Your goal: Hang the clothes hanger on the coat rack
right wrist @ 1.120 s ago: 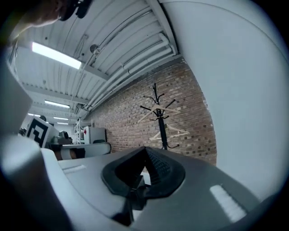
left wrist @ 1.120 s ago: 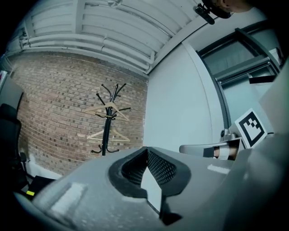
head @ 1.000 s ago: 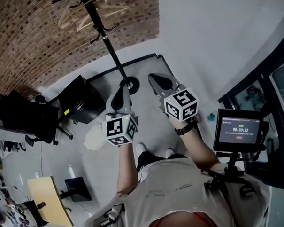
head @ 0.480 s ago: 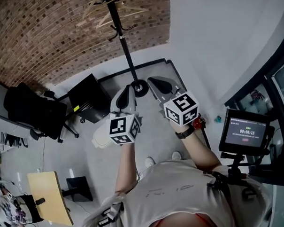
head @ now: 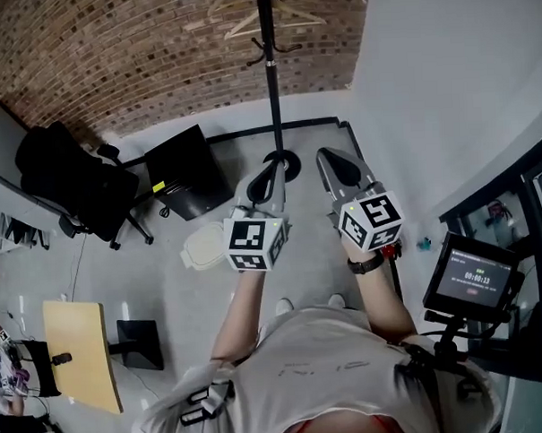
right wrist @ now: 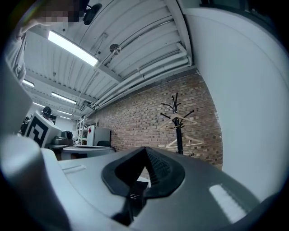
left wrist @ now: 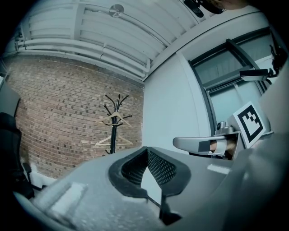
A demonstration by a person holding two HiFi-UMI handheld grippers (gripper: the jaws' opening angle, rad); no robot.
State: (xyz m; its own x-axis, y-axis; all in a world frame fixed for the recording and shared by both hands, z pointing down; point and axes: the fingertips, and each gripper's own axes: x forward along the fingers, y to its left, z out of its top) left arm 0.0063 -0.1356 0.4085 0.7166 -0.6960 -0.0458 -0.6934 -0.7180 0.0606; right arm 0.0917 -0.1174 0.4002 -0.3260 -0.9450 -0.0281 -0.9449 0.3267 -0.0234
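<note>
1. ahead, two hangers (left wrist: 115,118) hang on the upright rack (left wrist: 113,135) by the brick wall (left wrist: 58,113), bars level along it.
2. left gripper (head: 271,171) and right gripper (head: 333,162) are pressed together, empty.

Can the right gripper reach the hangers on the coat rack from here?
Probably not yet: the right gripper is well short of the coat rack, though only floor lies between them.

**Even indoor light, strong fisheye bend**

Ceiling strip lights (right wrist: 72,47) glare white in the right gripper view; shadows are faint. Both gripper views bow hard and blacken at the corners. Up close, the left gripper (left wrist: 146,148) and right gripper (right wrist: 145,148) look soft, while the brick wall (left wrist: 67,117) is sharp.
</note>
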